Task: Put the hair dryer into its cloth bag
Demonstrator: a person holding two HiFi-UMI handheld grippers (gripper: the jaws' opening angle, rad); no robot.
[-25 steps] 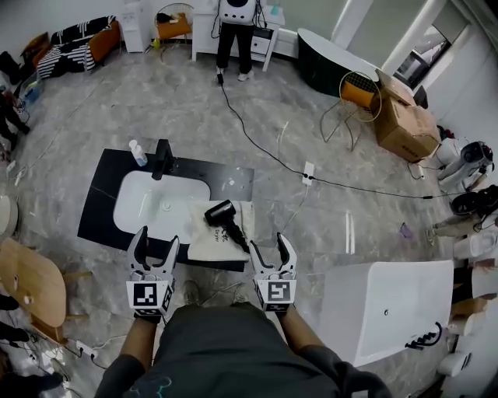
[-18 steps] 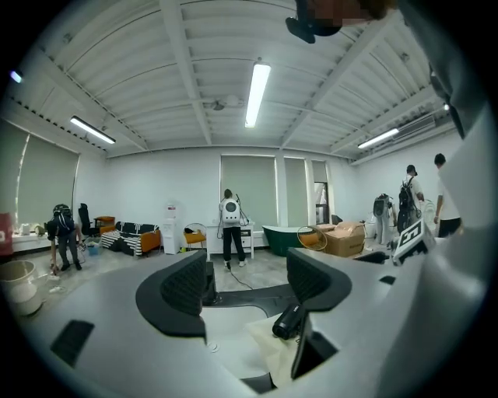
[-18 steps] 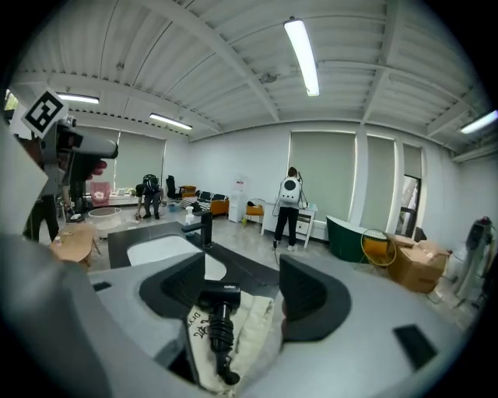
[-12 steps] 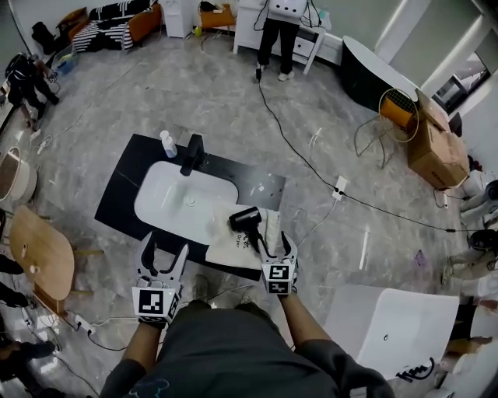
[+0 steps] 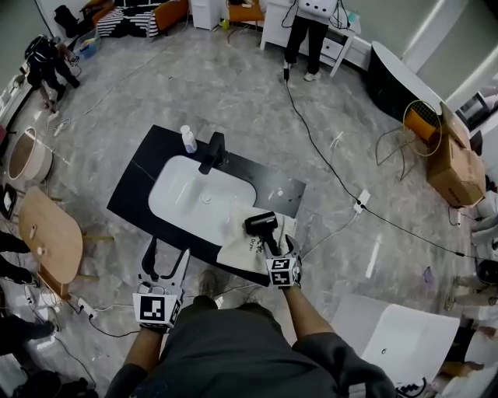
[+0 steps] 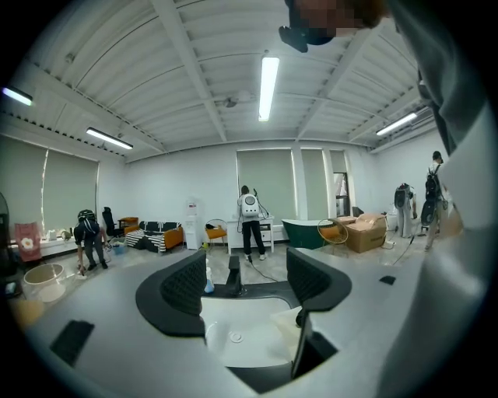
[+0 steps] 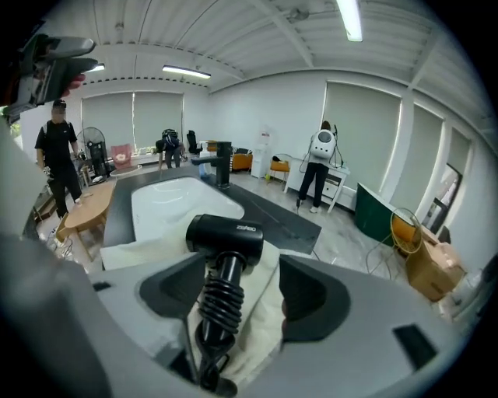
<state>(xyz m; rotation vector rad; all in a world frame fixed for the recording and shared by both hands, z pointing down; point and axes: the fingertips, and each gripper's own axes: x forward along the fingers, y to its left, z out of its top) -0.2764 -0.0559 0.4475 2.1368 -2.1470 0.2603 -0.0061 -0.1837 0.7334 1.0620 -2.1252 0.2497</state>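
Observation:
A black hair dryer lies on a cream cloth bag at the right end of the black counter. In the right gripper view the hair dryer points its handle and coiled cord toward me, on top of the cloth bag. My right gripper is open, with one jaw on each side of the handle and not pressing on it. My left gripper is open and empty, held off the counter's front edge.
A white basin with a black faucet and a small bottle fills the counter's left part. A wooden table stands at the left and a white tub at the lower right. A cable crosses the floor. A person stands at the back.
My right gripper has moved forward until its jaws straddle the hair dryer's handle. The left gripper stayed back near the counter's front edge. The dryer and bag have not moved.

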